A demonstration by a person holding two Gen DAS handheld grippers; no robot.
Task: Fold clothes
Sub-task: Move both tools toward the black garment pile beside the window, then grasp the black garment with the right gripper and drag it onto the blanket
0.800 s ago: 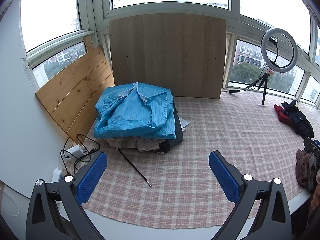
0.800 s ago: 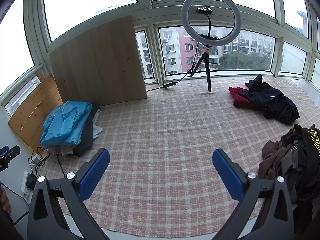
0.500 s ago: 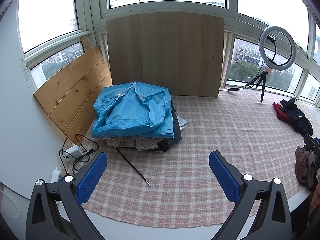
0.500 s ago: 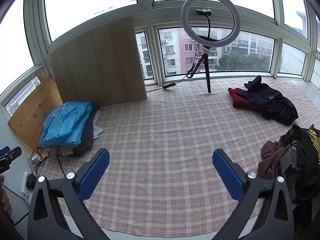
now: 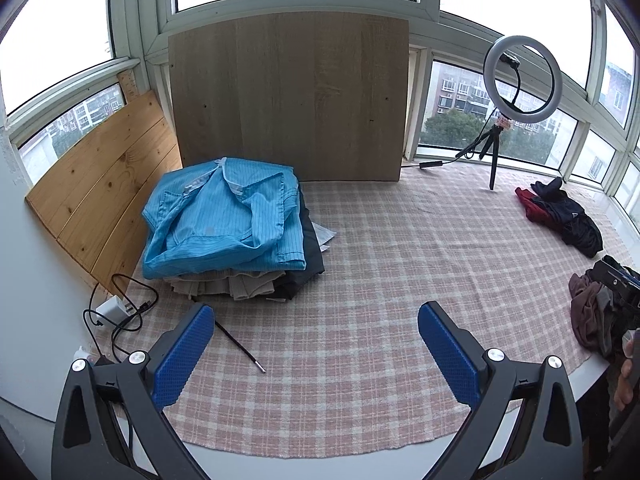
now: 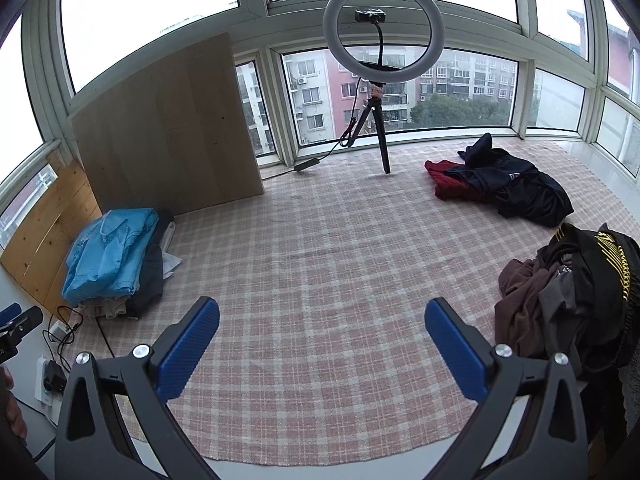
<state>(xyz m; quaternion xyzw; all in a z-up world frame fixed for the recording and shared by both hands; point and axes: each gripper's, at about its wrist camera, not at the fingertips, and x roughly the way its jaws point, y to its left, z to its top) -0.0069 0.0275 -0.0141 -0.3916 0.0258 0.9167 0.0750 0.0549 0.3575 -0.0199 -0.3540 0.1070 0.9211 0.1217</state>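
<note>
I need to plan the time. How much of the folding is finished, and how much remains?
Done: a folded stack by the boards, with a blue shirt on top. In hand: nothing; the left gripper and right gripper are both open and empty above the bare cloth. Left: the dark and red heap near the ring light, and the brown and black heap at the right edge.

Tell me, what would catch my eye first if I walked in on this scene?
Probably the bright blue striped shirt, folded on top of a stack of clothes at the left of the pink checked cloth, before a leaning wooden board. Next, the white ring light on its black tripod by the windows. To the right lie unfolded heaps: a red and navy pile and a brown, grey and black pile.
</note>
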